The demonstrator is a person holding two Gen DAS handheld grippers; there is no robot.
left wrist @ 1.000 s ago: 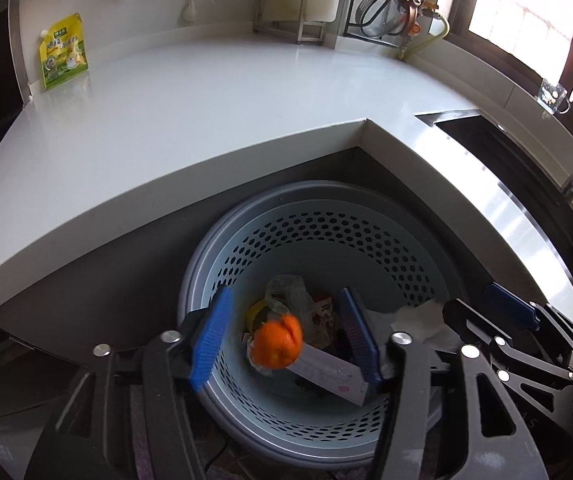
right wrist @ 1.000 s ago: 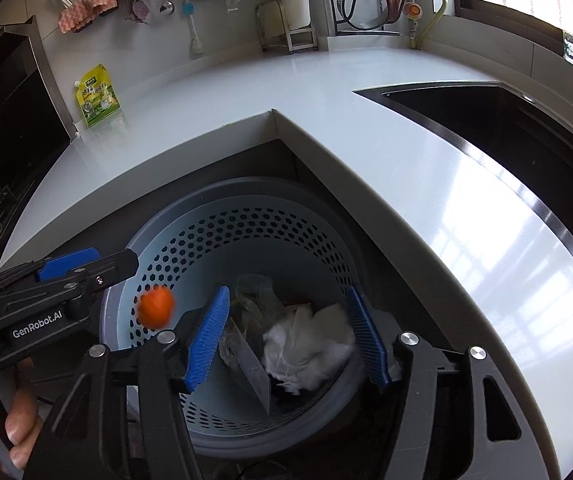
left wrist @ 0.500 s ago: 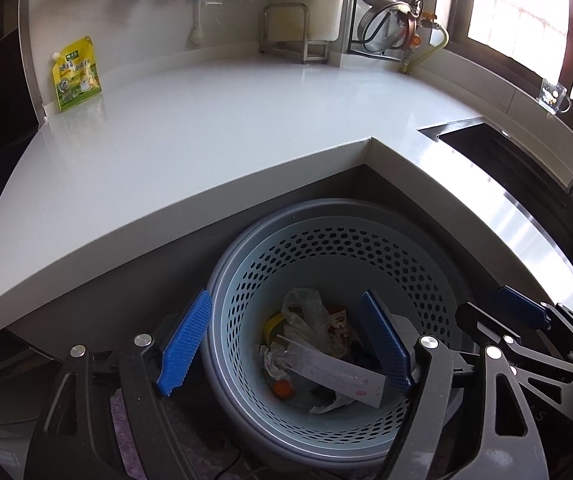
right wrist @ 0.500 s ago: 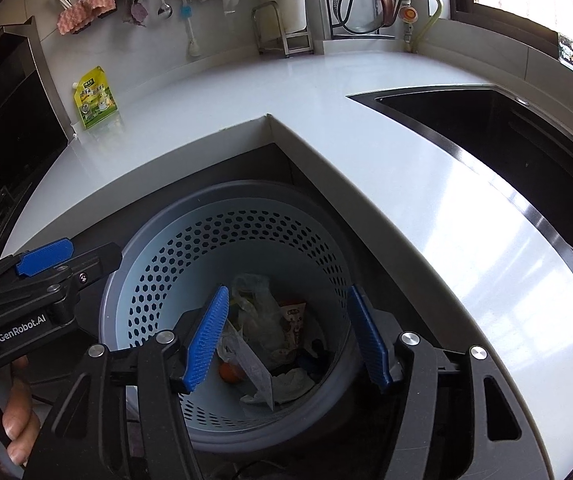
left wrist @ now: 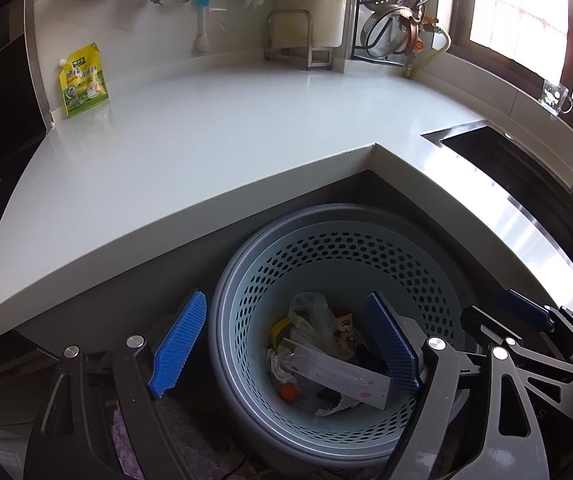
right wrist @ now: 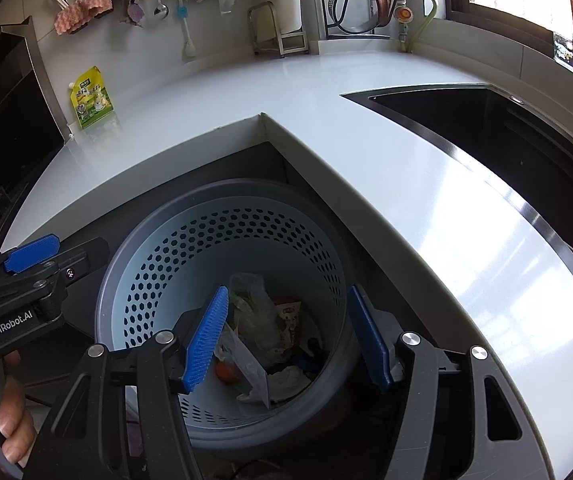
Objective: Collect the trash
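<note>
A round pale-blue perforated trash basket [left wrist: 338, 240] stands on the floor in the corner under the white counter; it also shows in the right wrist view [right wrist: 158, 280]. Inside lie a small orange fruit [left wrist: 288, 391], a flat white carton [left wrist: 342, 374], a clear plastic bag [left wrist: 310, 316], a snack wrapper and crumpled tissue [right wrist: 290, 378]. The orange also shows in the right wrist view [right wrist: 225, 371]. My left gripper [left wrist: 286, 344] is open and empty above the basket's left rim. My right gripper [right wrist: 292, 340] is open and empty above the basket.
An L-shaped white counter [left wrist: 206, 140] wraps around the basket. A yellow-green pouch [left wrist: 82, 80] leans at its back left. A dark sink [right wrist: 486, 128] is set in at the right. Utensils and cloths hang on the back wall; a dish rack [left wrist: 398, 12] stands behind.
The orange left the left gripper and the tissue left the right gripper; both now lie in the basket. Both grippers have risen and pulled back a little.
</note>
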